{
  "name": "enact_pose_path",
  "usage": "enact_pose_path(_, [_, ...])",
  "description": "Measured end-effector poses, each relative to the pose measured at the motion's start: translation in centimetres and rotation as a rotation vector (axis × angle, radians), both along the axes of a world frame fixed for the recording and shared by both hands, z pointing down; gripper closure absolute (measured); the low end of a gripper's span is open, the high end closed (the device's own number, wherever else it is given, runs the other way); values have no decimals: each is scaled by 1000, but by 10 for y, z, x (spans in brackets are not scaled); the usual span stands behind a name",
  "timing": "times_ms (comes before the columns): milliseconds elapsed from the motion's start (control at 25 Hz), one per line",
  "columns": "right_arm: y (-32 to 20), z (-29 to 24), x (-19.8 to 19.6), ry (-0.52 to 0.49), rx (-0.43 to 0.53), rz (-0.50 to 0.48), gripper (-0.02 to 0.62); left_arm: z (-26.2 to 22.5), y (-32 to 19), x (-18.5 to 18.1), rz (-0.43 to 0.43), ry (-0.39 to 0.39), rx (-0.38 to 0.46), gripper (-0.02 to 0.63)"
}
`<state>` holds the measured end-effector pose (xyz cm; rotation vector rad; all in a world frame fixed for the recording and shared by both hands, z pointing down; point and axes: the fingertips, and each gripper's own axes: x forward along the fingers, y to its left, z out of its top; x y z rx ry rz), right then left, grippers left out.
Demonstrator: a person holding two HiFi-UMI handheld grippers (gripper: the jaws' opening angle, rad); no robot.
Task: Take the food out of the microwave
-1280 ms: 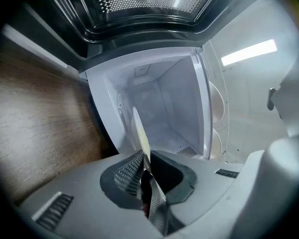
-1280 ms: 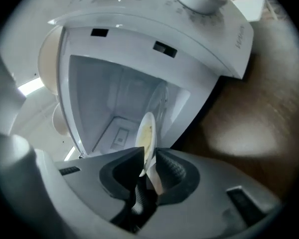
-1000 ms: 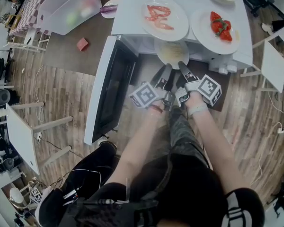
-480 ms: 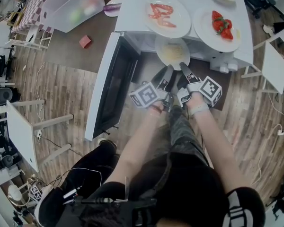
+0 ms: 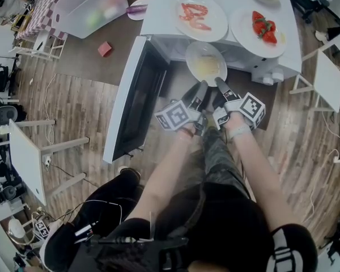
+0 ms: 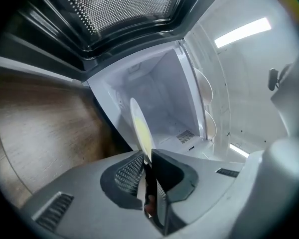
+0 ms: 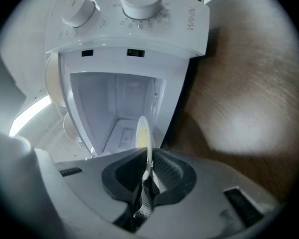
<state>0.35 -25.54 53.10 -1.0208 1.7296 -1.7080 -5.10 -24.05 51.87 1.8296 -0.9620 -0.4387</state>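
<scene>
Pale wood-plank floor (image 5: 62, 112) meets a brown mat (image 5: 79, 61) carrying a clear plastic bin (image 5: 85, 7) and 1 red block (image 5: 105, 49); a white table (image 5: 25, 163) stands at the left.

1 white plate (image 5: 205, 64) of pale yellow food, level, upper centre, projecting from the white microwave (image 5: 158, 16); its door (image 5: 130, 103) hangs open, left.

Plate (image 5: 205, 66) farther out of the microwave (image 5: 158, 16)
We see it nearly clear of the front edge, where it sat perhaps half hidden before; the left gripper (image 5: 202, 87) and right gripper (image 5: 219, 83) drew back with it.
</scene>
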Motion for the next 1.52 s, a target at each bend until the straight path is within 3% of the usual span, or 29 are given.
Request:
enact_pose_path(520, [29, 1, 5, -46, -49, 33, 557, -2, 26, 4, 50, -125, 50, 543])
enact_pose_path(1520, [95, -8, 2, -1, -46, 49, 557, -11, 90, -1, 62, -100, 67, 543])
